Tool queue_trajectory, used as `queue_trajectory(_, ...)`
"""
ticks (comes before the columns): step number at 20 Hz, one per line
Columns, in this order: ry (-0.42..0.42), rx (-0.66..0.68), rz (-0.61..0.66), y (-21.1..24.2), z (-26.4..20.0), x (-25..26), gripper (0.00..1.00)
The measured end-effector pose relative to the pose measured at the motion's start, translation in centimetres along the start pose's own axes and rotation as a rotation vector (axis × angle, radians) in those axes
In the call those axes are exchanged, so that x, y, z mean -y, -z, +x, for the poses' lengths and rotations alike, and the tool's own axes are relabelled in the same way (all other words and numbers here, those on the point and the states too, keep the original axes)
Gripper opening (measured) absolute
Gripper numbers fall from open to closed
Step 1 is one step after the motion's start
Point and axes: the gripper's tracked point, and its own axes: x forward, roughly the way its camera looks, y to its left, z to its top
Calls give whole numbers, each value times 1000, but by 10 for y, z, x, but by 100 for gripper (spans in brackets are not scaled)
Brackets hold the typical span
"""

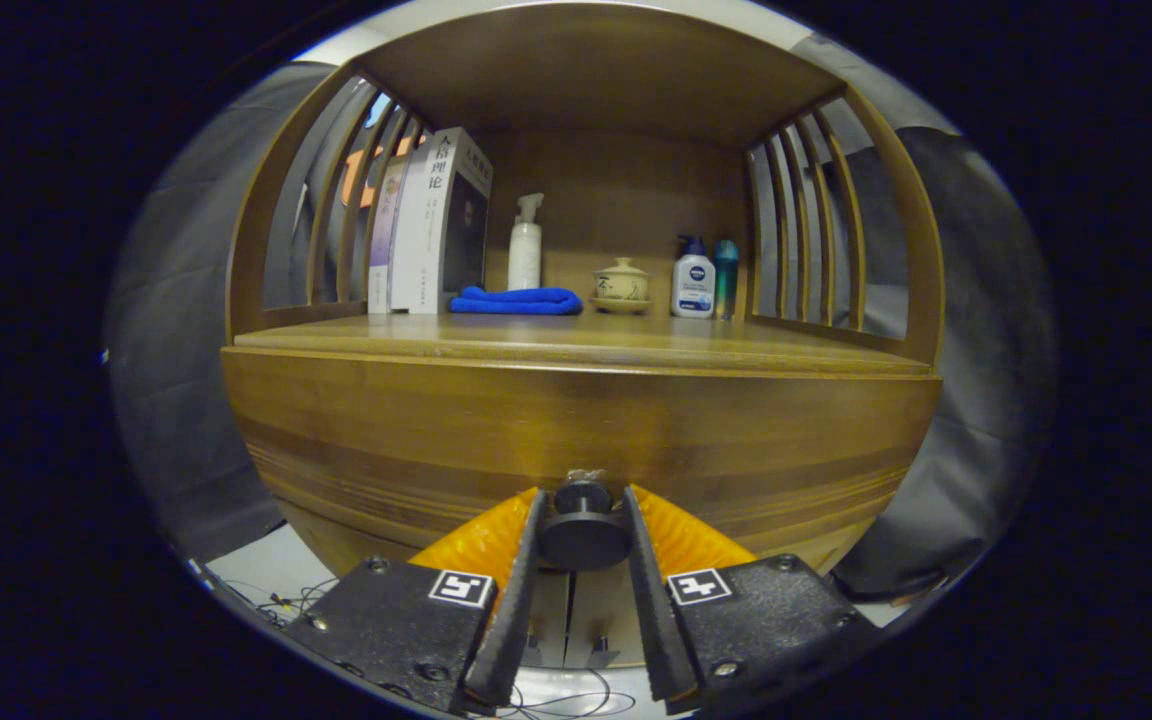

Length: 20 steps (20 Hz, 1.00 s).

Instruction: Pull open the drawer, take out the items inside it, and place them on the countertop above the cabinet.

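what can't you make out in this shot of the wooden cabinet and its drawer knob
- Inside of the wooden drawer, gripper view: hidden behind its closed front, so its items cannot be told.
- Dark round drawer knob between the fingers of the gripper: whether both press on it is unclear.
- Small teal bottle: partly hidden by the white lotion bottle.
- Book spines: too small to read.

Dim booth, pale floor (266, 575)

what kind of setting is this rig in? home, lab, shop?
Likely a staged home-style booth, not a real room. A wooden cabinet has books, a blue cloth and bottles on its countertop, with dark cloth hung behind. The gripper has its fingers either side of the drawer knob.
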Motion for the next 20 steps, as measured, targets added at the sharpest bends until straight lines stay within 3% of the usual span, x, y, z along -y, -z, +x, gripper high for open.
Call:
queue_trajectory(3, -4, -1, -1, 1, 3, 1, 43)
queue_trajectory(9, -9, -13, 2, 2, 4, 1, 37)
queue_trajectory(20, -24, -31, 5, 11, -27, 1, 33)
